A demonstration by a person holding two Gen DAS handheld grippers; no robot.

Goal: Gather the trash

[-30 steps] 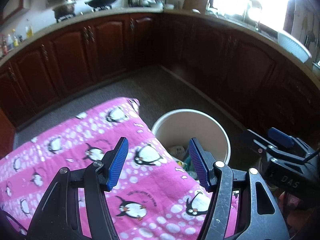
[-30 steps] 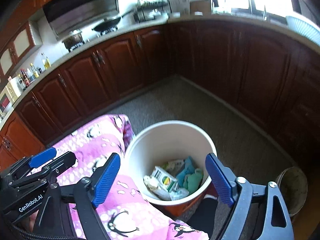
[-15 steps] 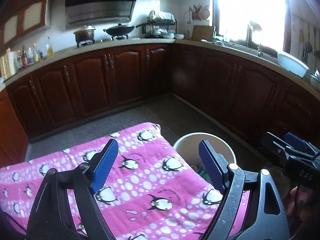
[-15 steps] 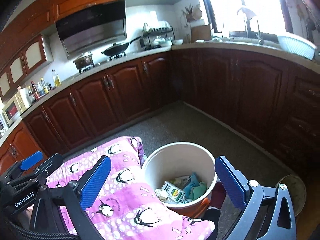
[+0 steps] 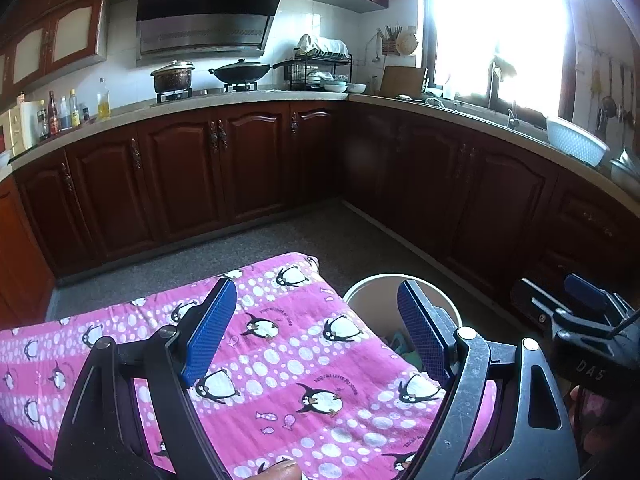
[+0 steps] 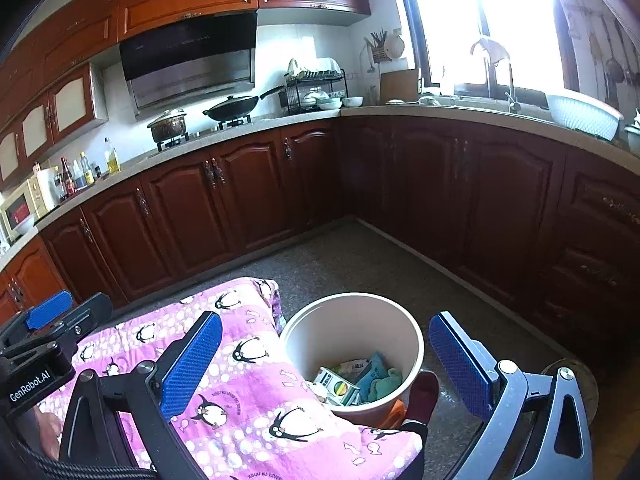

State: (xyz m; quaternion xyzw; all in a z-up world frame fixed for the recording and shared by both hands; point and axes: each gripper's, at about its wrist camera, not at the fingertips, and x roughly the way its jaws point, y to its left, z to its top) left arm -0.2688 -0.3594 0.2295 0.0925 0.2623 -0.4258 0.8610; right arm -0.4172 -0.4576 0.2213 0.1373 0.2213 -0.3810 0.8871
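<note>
I hold both hand-held grippers, left (image 5: 312, 332) and right (image 6: 324, 364), wide and empty above the round cream plastic bucket (image 6: 416, 344); I'd scan the pink penguin-print cloth (image 6: 240, 380) beside it for leftover trash.

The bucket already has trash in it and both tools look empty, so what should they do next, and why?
Probably turn away to look for more trash. The left tool and right tool are both open with nothing between the fingers, the bucket holds a carton and wrappers, and the pink penguin cloth shows no trash on it.
</note>
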